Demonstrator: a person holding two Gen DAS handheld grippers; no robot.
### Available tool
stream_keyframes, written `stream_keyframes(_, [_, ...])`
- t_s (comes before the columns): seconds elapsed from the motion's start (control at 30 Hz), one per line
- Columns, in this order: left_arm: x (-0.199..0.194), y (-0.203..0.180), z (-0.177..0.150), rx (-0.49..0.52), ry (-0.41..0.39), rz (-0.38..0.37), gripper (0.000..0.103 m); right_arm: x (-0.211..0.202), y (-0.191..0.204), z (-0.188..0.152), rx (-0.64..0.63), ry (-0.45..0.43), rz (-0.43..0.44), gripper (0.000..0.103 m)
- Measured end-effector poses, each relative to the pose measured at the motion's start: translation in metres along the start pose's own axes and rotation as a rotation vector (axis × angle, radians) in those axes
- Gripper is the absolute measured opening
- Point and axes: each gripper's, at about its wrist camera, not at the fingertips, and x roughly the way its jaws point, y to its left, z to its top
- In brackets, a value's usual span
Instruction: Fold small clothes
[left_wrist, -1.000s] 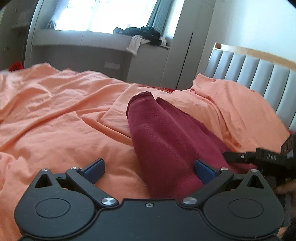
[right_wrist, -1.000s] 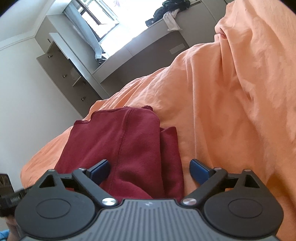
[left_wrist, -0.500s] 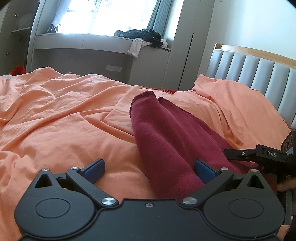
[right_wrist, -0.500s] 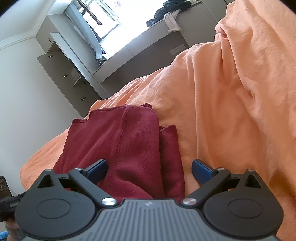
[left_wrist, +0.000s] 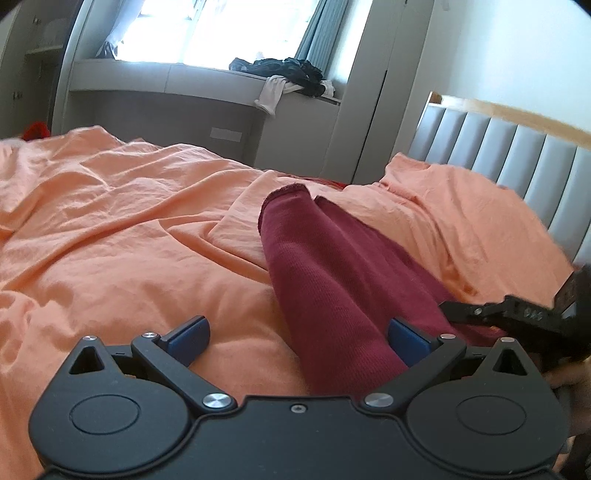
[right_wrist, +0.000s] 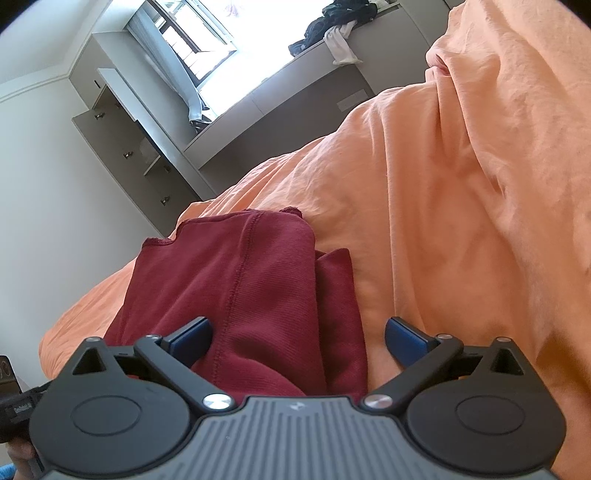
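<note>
Nothing much moved; both grippers, left gripper & right gripper, hovered open over shirt (half-folded on bed); next: grab an edge.

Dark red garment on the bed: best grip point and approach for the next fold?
Probably the near end of the dark red garment, which lies flat, lengthwise, on the orange sheet. That end already sits between the open fingers of the right gripper. Come in low along the bed and pinch all layers; the far hem looks harder to reach. The left gripper is also open.
</note>
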Motion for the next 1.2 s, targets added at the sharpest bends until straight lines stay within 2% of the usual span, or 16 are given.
stream_keyframes(0.17, [-0.011,0.005,0.000,-0.081,-0.021,-0.148,0.103,-0.002,0.002,0.001,-0.013,0.011,-0.006,0.102])
stream_keyframes(0.27, [-0.015,-0.001,-0.003,-0.061,-0.007,-0.208,0.103,-0.006,0.003,-0.001,-0.031,0.021,-0.012,0.102])
stream_keyframes(0.37, [-0.012,-0.009,-0.011,-0.002,0.033,-0.189,0.103,-0.010,0.002,-0.003,-0.041,0.029,-0.007,0.102])
stream_keyframes(0.47, [-0.014,-0.013,-0.018,0.070,0.014,-0.170,0.103,-0.018,-0.002,-0.005,-0.040,0.020,0.015,0.102])
stream_keyframes(0.63, [-0.009,-0.003,-0.020,0.049,0.009,-0.205,0.103,-0.024,-0.013,0.002,0.028,0.002,0.074,0.103])
stream_keyframes(0.77, [-0.007,-0.003,-0.022,0.077,-0.003,-0.223,0.103,-0.024,-0.026,0.012,0.113,-0.036,0.130,0.102])
stream_keyframes(0.9, [-0.007,-0.002,-0.024,0.074,-0.012,-0.230,0.103,-0.015,-0.027,0.014,0.114,-0.005,0.115,0.080])
stream_keyframes(1.0, [-0.007,-0.001,-0.025,0.077,-0.012,-0.231,0.103,-0.014,-0.029,0.014,0.148,0.012,0.156,0.064])
stream_keyframes(1.1, [-0.008,0.000,-0.025,0.076,-0.009,-0.231,0.103,-0.012,-0.029,0.017,0.168,0.026,0.190,0.061])
stream_keyframes(1.2, [-0.008,-0.001,-0.024,0.076,-0.008,-0.226,0.103,-0.010,-0.032,0.018,0.191,0.033,0.194,0.066])
